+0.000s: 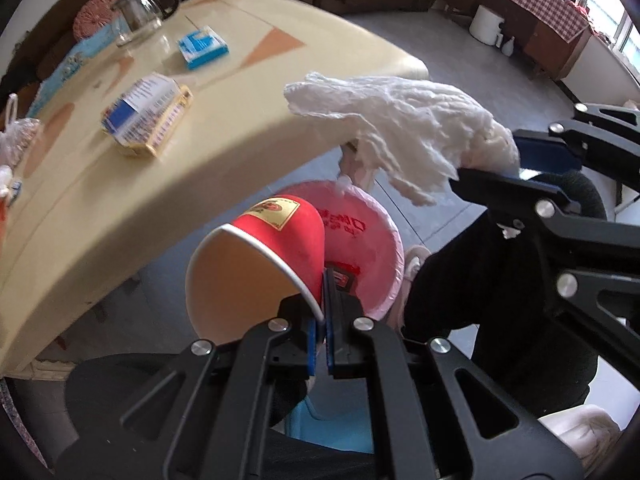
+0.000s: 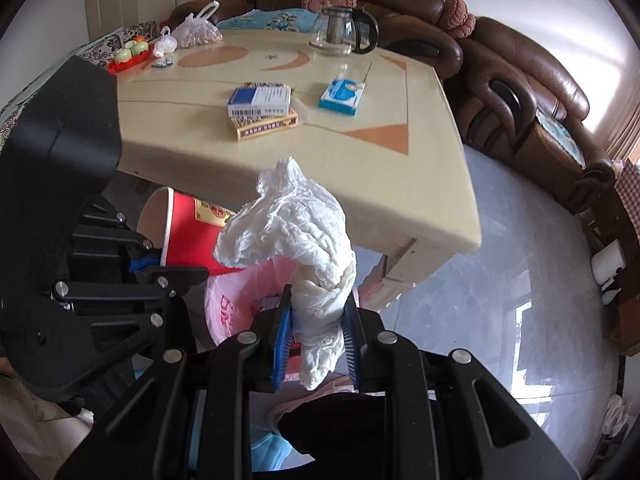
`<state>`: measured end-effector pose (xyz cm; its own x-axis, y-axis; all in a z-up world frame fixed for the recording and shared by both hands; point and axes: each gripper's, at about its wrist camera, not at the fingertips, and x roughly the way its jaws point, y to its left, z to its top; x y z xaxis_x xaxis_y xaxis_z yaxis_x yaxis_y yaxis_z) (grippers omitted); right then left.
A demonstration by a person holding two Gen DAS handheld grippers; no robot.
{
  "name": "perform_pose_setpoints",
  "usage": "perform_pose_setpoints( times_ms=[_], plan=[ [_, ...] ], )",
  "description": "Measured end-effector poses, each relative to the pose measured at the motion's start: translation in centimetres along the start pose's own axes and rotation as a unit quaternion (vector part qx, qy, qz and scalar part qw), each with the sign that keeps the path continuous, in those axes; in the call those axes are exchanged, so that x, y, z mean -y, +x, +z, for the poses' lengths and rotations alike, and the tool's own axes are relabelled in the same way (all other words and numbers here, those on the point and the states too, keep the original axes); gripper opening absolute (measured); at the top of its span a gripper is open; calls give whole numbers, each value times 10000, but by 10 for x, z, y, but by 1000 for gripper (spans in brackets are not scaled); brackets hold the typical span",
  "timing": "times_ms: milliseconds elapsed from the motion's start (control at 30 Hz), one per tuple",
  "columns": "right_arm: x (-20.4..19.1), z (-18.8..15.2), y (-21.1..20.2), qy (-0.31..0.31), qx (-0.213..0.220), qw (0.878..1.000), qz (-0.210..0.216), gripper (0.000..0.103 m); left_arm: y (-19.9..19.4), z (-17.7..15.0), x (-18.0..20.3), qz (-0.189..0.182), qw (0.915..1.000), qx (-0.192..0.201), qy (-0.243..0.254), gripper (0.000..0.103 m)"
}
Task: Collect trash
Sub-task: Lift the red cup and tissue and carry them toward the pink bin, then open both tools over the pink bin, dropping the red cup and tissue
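While the left gripper (image 1: 320, 320) pinches a red cup (image 1: 256, 264), the right gripper (image 2: 316, 320) clamps crumpled tissue (image 2: 296, 232).

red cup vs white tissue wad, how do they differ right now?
The red cup is rigid and keeps its shape; the white tissue wad is soft and crumpled.
The left claw pinches the cup by its rim, jaws nearly closed; the right claw squeezes the tissue's bulk, jaws wider apart.
The cup lies tipped sideways; the tissue stands up and droops.
Both are held above the pink bag-lined bin.
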<state>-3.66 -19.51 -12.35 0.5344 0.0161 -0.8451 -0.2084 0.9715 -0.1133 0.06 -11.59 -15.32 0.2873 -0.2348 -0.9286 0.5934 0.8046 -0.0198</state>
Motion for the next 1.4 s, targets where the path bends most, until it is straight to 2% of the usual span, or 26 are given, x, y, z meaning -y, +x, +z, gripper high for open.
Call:
perform_pose_setpoints(
  times_ms=[67,133,300,433,567,667,867,1133,1400],
  plan=[
    [2,-3,11,59,-94,9999,72,23,13,-2,1,-178,9997,-149,-37,5],
    [3,-6,23,106,-197,9997,136,23,23,-2,-1,-185,9996,-177,-72,5],
    [13,-12,51,292,-408,9985,234,23,47,-2,-9,-599,9972,-351,-273,5],
    [20,-17,76,437,-608,9967,311,23,74,-5,-20,-988,9918,-626,-523,5],
    [24,-22,100,540,-804,9946,378,23,103,-9,-33,-1167,9860,-904,-778,5],
    [24,-25,118,537,-964,9931,405,23,124,-12,-38,-1152,9834,-1075,-896,5],
    [21,-32,158,589,-1275,9891,451,23,161,-18,-49,-1494,9720,-1384,-1173,5],
    [19,-41,208,700,-1749,9798,674,23,198,-19,-63,-1499,9618,-1790,-1431,5],
    [16,-51,242,592,-2159,9720,720,23,227,-15,-65,-1619,9521,-2069,-1564,5]
  ],
)
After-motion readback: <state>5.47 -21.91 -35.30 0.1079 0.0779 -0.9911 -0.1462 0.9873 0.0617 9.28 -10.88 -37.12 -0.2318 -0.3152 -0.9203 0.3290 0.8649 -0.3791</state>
